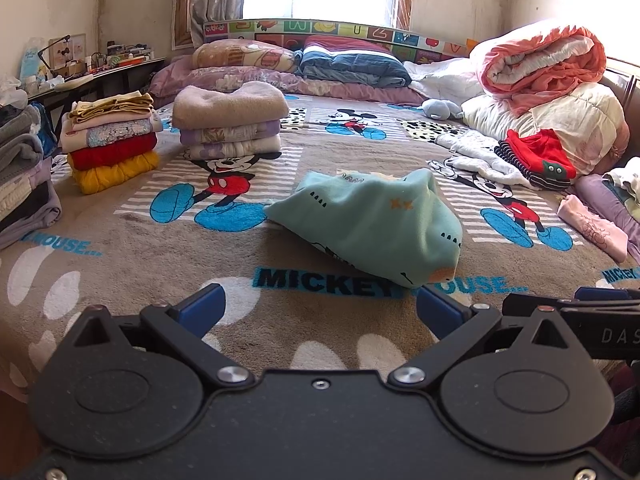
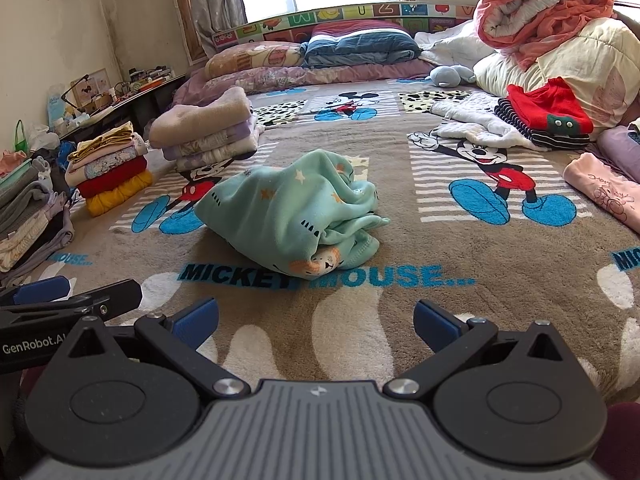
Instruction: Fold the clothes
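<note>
A mint-green garment with stars and small prints lies crumpled in a heap on the Mickey Mouse blanket, in the middle of the bed. The same garment sits just beyond my right gripper. My left gripper is open, low over the blanket, a little short and left of the heap. My right gripper is open too, nothing between its blue pads, with the heap straight ahead. The left gripper's body shows at the left edge of the right wrist view.
Two piles of folded clothes stand at the left, more folded piles at the left edge. Unfolded clothes and a pink garment lie at the right. Rolled quilts and pillows line the back.
</note>
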